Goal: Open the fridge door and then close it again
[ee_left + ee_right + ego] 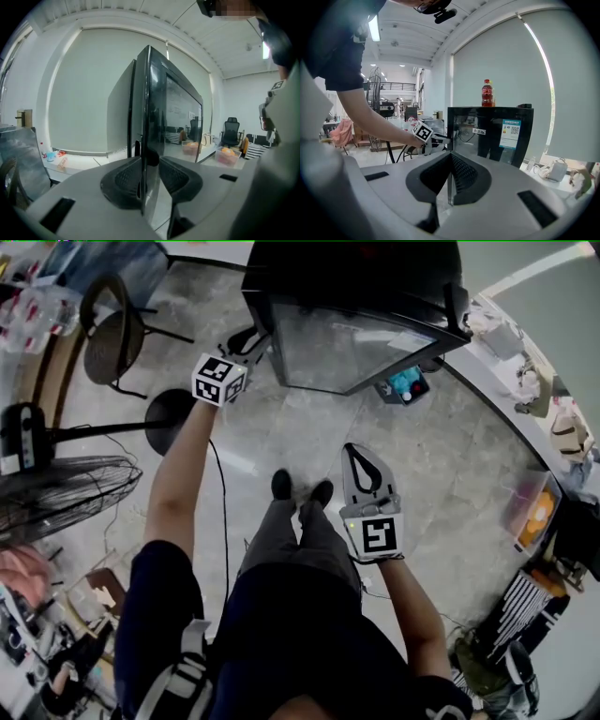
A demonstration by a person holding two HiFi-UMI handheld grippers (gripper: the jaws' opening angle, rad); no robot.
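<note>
The left tool (150, 161) pinches the free edge of the fridge door (176, 122), one pad on each face, and a narrow gap shows between door and cabinet. The right tool (450, 164), pressed together and empty, hangs well apart from the fridge (490, 133). The fridge stands on the floor (281, 442) with a red bottle (487, 93) on top.

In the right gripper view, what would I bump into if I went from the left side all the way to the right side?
pink cloth → black wire-cage standing fan → left gripper with its square-marker cube → black glass-door fridge → small white bag
</note>
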